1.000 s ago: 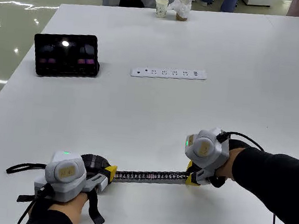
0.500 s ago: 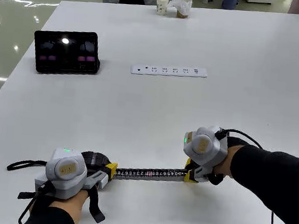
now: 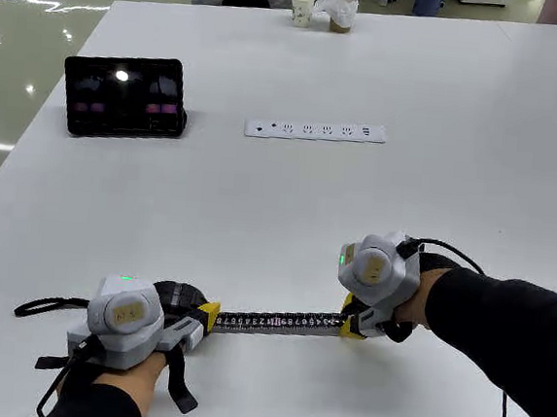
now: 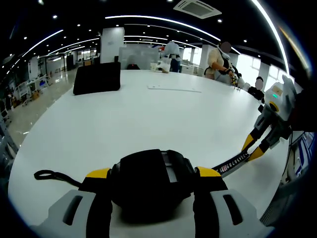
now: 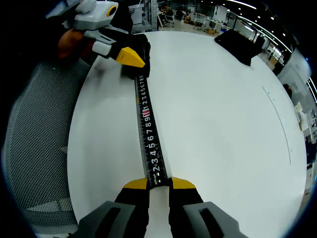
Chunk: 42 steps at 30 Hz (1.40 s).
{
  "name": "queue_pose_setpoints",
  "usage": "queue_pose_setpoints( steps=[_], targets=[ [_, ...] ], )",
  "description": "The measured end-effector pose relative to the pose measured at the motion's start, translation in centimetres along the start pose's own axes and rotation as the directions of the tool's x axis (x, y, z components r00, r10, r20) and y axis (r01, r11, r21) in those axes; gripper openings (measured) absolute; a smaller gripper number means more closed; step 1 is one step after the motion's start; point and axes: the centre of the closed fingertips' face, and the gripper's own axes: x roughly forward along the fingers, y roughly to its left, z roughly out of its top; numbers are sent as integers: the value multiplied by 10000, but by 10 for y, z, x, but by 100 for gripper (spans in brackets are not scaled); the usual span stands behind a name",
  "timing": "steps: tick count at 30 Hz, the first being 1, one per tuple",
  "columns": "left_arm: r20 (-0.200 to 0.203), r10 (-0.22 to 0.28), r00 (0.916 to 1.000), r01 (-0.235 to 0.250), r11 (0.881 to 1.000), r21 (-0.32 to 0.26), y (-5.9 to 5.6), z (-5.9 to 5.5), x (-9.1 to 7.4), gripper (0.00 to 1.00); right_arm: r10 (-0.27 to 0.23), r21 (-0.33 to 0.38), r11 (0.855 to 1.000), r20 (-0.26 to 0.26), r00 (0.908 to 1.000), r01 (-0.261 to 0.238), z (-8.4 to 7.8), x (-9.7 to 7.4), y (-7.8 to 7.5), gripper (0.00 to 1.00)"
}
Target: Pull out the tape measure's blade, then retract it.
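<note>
— Head view on my screen: where's the tape measure (image 3: 175, 297)?
— Low left, by the near edge of the white counter (image 3: 258, 217). I have my left tongs (image 3: 188, 314) clamped around its black case. In the left gripper view, one yellow tip sits on either side of it.
— And the blade (image 3: 278, 321)?
— It lies drawn out flat along the counter, numbers up, running from the case across to my right tongs (image 3: 351, 327). In the right gripper view I see those tips pinched nearly together on the blade's end.
— Anything else nearby?
— The black wrist strap (image 4: 59, 177) trails on the counter beside the case. A tablet (image 3: 124, 96), a power strip (image 3: 315, 131) and a paper cup (image 3: 302, 11) sit well apart, toward the far side.
</note>
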Motion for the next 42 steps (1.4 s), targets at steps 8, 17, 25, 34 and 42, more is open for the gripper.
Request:
queue_pose_setpoints(
  steps=[8, 17, 25, 34, 42],
  targets=[
    [-5, 7, 10000, -7, 10000, -2, 0, 0, 0, 61, -1, 17, 10000, 34, 10000, 1, 2, 1, 0, 11],
    [-19, 4, 10000, -4, 10000, -1, 0, 0, 1, 61, 61, -261, 9996, 118, 9999, -58, 5, 2, 1, 11],
    [-30, 2, 10000, -2, 10000, -5, 0, -1, 1, 61, 107, -252, 9996, 253, 9996, -101, 8, 3, 2, 11],
    [-43, 1, 10000, -1, 10000, -9, 0, 0, 0, 61, 99, -243, 9997, 283, 9995, -92, 14, 5, 3, 11],
    [-42, 1, 10000, -1, 10000, -11, 0, 0, 0, 61, 111, -236, 9997, 361, 9993, -103, 18, 6, 3, 11]
  ],
)
